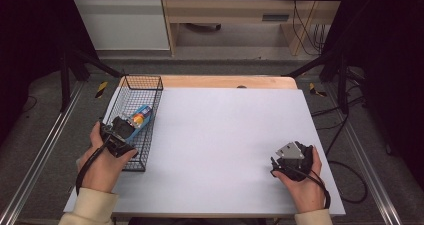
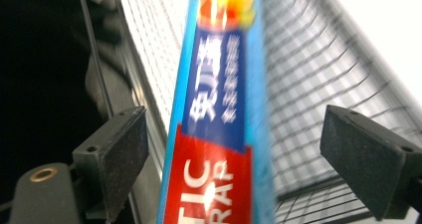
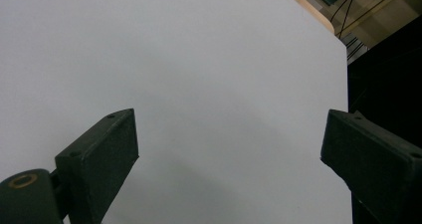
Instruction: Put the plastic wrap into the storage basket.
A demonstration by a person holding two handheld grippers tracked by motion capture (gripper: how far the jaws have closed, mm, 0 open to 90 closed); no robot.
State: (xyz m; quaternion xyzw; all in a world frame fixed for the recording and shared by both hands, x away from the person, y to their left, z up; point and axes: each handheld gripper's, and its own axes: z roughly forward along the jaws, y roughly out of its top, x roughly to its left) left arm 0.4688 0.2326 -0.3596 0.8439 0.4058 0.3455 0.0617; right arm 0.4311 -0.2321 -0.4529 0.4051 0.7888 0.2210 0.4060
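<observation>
Left gripper view: the box [image 2: 219, 134] stands between the left gripper's [image 2: 234, 159] wide fingers [image 2: 117, 154], neither pad touching it, inside the basket [image 2: 318, 84]. High view places the basket at nine o'clock on the surface [image 1: 225, 135]. Judgement: withdraw straight up, clear of the wire. Right gripper [image 3: 229, 159], fingers wide and holding nothing, rests at four o'clock.
</observation>
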